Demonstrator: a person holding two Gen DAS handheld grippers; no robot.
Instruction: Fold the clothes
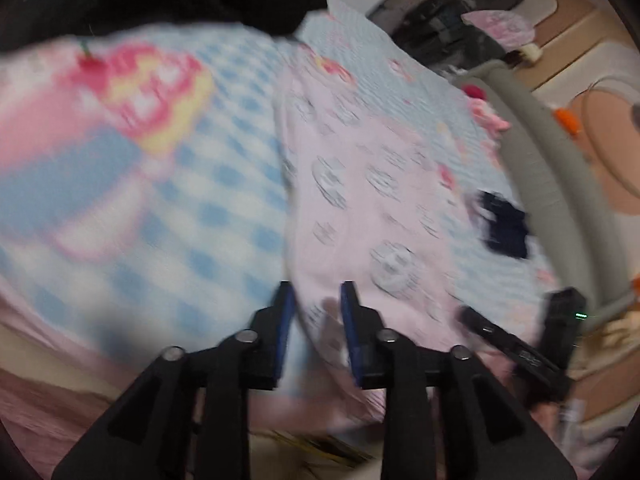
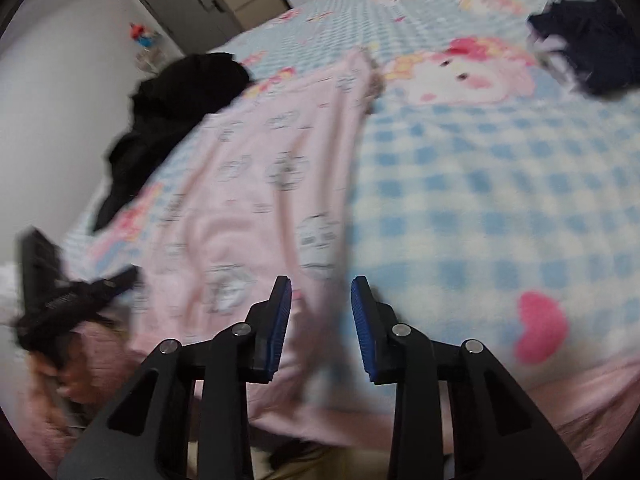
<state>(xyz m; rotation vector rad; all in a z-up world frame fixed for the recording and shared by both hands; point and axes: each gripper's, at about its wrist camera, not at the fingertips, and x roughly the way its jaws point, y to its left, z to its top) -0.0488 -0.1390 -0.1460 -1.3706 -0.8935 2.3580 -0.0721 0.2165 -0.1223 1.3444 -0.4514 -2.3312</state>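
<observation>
The left tongs (image 1: 316,300) and right tongs (image 2: 321,294) both stand narrowly parted, pads clear of cloth, over the near edge of one pink printed garment (image 2: 256,184) spread ahead of them on the checked bedcover (image 2: 500,200). Beyond lie two dark garments: a black one (image 2: 176,108) far left of the right tongs, a navy one (image 2: 588,48) far right.
</observation>
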